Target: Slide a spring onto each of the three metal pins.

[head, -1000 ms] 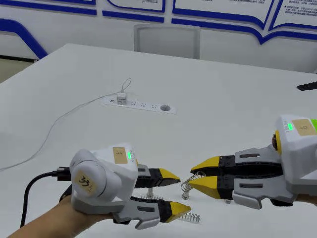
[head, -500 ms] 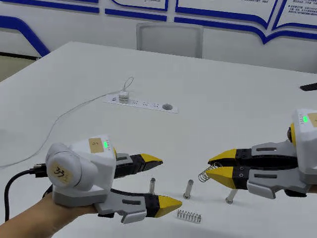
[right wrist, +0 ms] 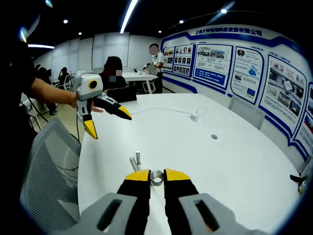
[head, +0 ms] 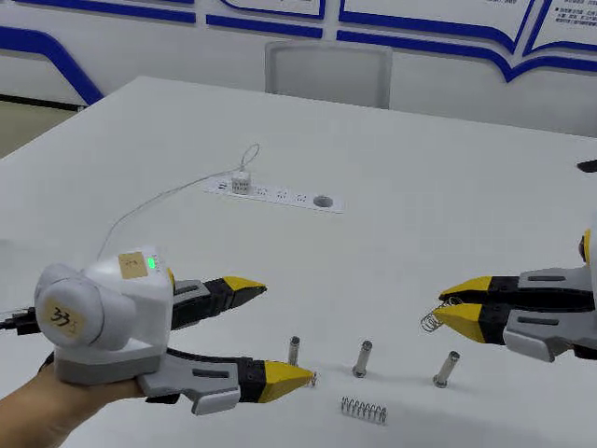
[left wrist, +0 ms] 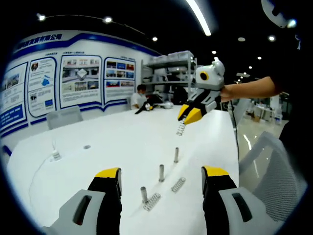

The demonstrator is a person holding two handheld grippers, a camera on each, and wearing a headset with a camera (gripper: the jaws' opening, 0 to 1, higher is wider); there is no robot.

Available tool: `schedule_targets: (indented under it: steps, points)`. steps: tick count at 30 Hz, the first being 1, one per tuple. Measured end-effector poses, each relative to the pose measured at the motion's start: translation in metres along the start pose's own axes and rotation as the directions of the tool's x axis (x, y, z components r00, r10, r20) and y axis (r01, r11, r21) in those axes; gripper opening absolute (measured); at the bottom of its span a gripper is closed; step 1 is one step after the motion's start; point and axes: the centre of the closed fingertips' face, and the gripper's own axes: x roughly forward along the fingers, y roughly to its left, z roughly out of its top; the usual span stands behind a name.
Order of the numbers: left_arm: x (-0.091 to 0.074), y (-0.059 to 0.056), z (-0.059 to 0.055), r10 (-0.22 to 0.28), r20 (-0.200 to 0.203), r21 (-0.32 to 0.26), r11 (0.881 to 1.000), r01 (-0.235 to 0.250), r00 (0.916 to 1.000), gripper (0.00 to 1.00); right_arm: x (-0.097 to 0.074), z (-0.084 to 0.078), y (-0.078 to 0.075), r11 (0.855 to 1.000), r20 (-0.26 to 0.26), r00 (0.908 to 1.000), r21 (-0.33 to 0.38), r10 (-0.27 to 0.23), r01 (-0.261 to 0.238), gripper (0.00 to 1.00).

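White bench (head: pixel 420 159) runs wide and mostly bare back to a grey chair (head: pixel 326 73) at its far edge, under wall boards (head: pixel 420 19) edged in blue. Set into the top is a white power strip (head: pixel 275 195), with a small plug (head: pixel 242 179) at its left end and a thin cable (head: pixel 159 198) curving off toward the bench's left side. The gripper views show a long hall with strip lights overhead, shelving and people farther back.

Near the front edge, three metal pins (head: pixel 362 357) stand upright in a row, apart from one another. One loose spring (head: pixel 364 410) lies flat just in front of the middle pin; another spring (left wrist: pixel 152 200) lies just beside the left pin.

The left claw (head: pixel 287 331) is spread wide and holds nothing, its lower tip near the left pin. The right claw (head: pixel 440 305) is pinched narrow on a third spring (right wrist: pixel 156 177), held above the bench to the right of the pins.
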Motion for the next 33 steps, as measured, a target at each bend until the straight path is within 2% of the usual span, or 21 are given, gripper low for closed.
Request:
schedule_targets:
  steps: [7, 12, 15, 22, 28, 33]
  points:
    - [-0.012, 0.016, 0.001, 0.054, 0.003, -0.018, 0.998, -0.054, 0.9985, 0.73, -0.006, -0.016, -0.024, 0.996, -0.044, 0.9967, 0.048, -0.068, 0.07, 0.1]
    - [-0.019, 0.026, 0.001, 0.089, 0.009, -0.035, 0.995, -0.088, 0.996, 0.78, -0.006, -0.025, -0.033, 0.993, -0.08, 0.9925, 0.062, -0.092, 0.097, 0.1]
    - [-0.02, 0.028, 0.001, 0.1, 0.011, -0.043, 0.994, -0.1, 0.9949, 0.82, -0.004, -0.035, -0.035, 0.991, -0.111, 0.9887, 0.076, -0.101, 0.109, 0.1]
    - [-0.022, 0.03, -0.005, 0.123, -0.013, -0.046, 0.991, -0.123, 0.9924, 0.92, 0.001, -0.055, -0.041, 0.979, -0.168, 0.9766, 0.129, -0.134, 0.157, 0.1]
    - [-0.023, 0.031, -0.011, 0.139, -0.023, -0.074, 0.987, -0.14, 0.9901, 0.92, 0.005, -0.062, -0.043, 0.973, -0.194, 0.9714, 0.158, -0.138, 0.169, 0.1]
    - [-0.024, 0.03, -0.012, 0.144, -0.023, -0.084, 0.986, -0.145, 0.9893, 0.92, 0.007, -0.07, -0.044, 0.968, -0.218, 0.9661, 0.177, -0.138, 0.178, 0.1]
